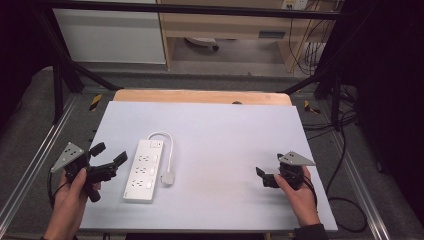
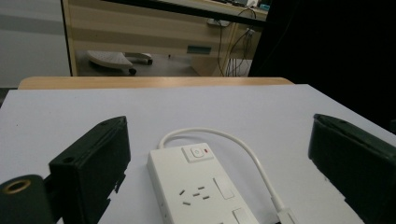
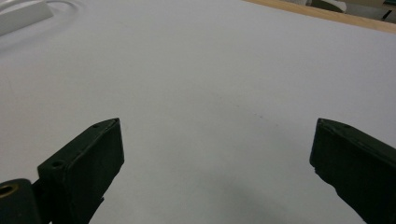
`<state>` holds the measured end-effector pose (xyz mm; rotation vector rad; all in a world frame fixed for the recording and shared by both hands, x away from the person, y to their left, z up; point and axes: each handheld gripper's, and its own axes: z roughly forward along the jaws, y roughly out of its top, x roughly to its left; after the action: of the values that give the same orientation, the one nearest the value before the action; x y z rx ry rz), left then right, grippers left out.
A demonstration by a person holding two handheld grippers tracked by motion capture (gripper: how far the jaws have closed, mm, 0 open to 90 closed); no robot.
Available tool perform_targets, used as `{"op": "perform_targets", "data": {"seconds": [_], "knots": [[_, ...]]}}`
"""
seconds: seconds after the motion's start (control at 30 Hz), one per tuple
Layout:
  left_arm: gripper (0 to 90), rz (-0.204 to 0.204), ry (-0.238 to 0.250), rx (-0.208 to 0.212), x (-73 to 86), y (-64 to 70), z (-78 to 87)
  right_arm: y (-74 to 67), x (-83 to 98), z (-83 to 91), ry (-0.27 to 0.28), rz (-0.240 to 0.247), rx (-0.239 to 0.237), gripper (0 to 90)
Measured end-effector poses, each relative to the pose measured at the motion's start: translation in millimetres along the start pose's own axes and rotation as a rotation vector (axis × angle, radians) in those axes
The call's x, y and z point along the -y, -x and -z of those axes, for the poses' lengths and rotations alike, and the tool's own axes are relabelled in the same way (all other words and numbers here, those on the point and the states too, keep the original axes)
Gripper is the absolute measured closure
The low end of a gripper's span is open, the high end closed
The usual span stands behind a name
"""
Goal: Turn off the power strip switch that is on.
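Observation:
A white power strip (image 1: 143,171) lies on the left half of the white table top (image 1: 225,130), long side running front to back. Its cord (image 1: 169,142) loops from the far end to a plug (image 1: 168,177) beside it. My left gripper (image 1: 110,153) hovers open just left of the strip with nothing between its fingers. In the left gripper view the strip (image 2: 201,186), switch end up, sits ahead between the wide jaws of my left gripper (image 2: 217,135). My right gripper (image 1: 265,176) is open over bare table at the front right. The right gripper view has my right gripper (image 3: 217,130) and a strip corner (image 3: 21,16).
A wooden strip (image 1: 200,96) edges the table's far side. Metal frame rails (image 1: 30,165) run along both sides, and black cables (image 1: 345,205) lie on the floor at the right. A wooden cabinet (image 1: 225,25) stands beyond the table.

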<state>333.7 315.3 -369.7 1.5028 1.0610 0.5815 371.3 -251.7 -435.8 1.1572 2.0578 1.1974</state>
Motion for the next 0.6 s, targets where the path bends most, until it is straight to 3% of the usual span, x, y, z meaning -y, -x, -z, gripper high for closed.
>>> {"op": "perform_targets", "data": {"seconds": [0.6], "knots": [[5.4,0.009,-0.007,-0.001,12.1,-8.0,15.4,6.4,-0.2,13.4,0.039,-0.027,0.019,3.2]]}}
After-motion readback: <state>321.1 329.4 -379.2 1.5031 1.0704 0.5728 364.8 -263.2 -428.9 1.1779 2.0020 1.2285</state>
